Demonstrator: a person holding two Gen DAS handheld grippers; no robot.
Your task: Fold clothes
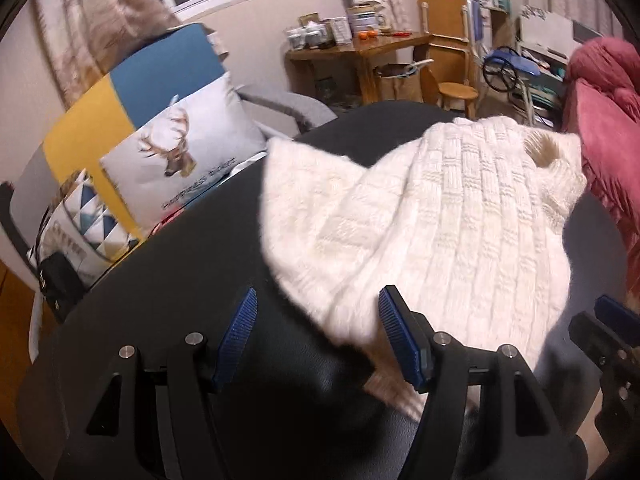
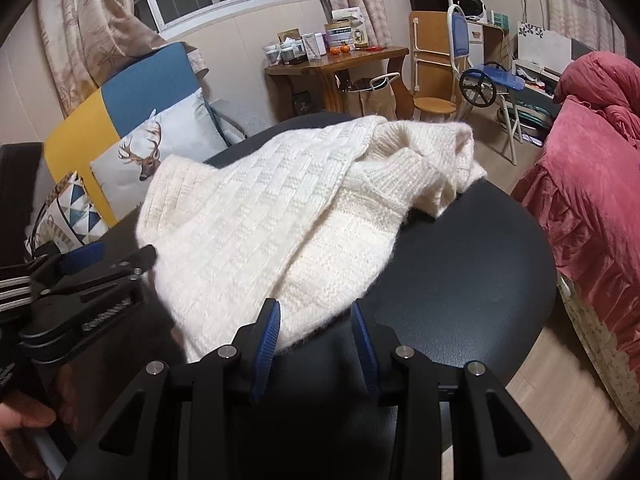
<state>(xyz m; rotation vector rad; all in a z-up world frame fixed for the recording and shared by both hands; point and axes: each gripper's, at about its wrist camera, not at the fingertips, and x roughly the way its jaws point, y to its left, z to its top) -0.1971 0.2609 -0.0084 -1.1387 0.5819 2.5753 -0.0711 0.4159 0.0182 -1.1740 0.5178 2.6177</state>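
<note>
1. Table: dark, round, carrying the sweater over its far and middle part; the near edge lies under both grippers
2. Sweater: cream knit, partly doubled over, a sleeve or hem bunched toward the far right edge. Its long axis runs from the near edge to the far right, collar end away. It is not a neat packet, so I judge folding is partway, with squaring still left
3. Left gripper: fingers wide apart, holding nothing, the sweater's near corner between them
4. Right gripper: fingers apart, empty, at the sweater's near hem
</note>
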